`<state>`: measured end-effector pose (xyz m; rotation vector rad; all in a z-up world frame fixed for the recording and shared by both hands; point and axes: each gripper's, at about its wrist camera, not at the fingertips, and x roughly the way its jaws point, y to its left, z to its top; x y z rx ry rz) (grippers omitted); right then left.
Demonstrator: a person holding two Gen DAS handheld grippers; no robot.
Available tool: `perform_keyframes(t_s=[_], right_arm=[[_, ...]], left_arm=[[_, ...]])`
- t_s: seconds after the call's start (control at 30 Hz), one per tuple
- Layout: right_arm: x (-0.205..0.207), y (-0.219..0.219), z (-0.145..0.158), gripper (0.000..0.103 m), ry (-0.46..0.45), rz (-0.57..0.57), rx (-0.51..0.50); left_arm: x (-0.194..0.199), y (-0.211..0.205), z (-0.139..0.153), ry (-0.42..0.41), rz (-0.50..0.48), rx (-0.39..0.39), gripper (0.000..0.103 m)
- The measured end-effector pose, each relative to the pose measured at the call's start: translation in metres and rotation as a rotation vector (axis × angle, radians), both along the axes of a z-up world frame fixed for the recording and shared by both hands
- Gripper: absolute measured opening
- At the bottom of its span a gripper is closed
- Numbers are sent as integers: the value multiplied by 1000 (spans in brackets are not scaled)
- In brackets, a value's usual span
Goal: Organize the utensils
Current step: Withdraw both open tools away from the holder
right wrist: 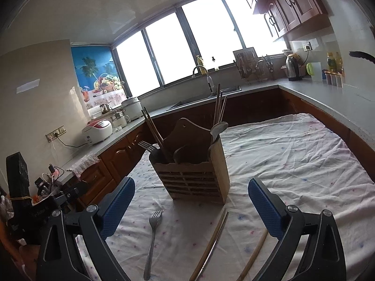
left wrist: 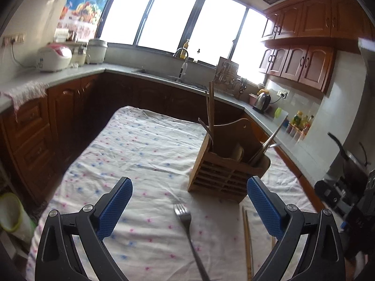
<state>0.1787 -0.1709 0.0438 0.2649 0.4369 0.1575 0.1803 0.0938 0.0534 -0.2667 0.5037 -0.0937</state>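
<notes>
A wooden utensil holder (left wrist: pixel 222 175) stands on the cloth-covered table; in the right wrist view (right wrist: pixel 196 175) it holds chopsticks, a fork and a spoon. A metal fork (left wrist: pixel 187 224) lies on the cloth in front of it, also seen in the right wrist view (right wrist: pixel 152 236). Loose chopsticks (right wrist: pixel 211 243) and one more stick (right wrist: pixel 255 255) lie to the fork's right; they show in the left wrist view (left wrist: pixel 247 236) too. My left gripper (left wrist: pixel 189 192) is open and empty above the fork. My right gripper (right wrist: pixel 191 192) is open and empty above the fork and chopsticks.
The table wears a white cloth with small coloured dots (left wrist: pixel 131 145). Kitchen counters run around it, with a sink (left wrist: pixel 164 75), rice cookers (left wrist: pixel 55 58) and a kettle (left wrist: pixel 261 101). A green bin (left wrist: pixel 11 213) stands at the left on the floor.
</notes>
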Motion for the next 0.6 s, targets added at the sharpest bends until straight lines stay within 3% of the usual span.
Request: perform_keyframes(t_s=[0.2,0.43,0.53,0.6], right_arm=[[-34,-7,12,99,-45,-13,-23],[-73,-6,63,103,-170,-9,-80],[-89,2,62,103,-200,-15,-124],[-97,9,49,103,-205,-18,-150]], left_arm=[[-51,-26,8,-68,40,141,102],[-98,-48,44,-175,14,240,102],[-110,-50,40,-192,-2,248,102],[-117,-52,29,-157,1,250,102]])
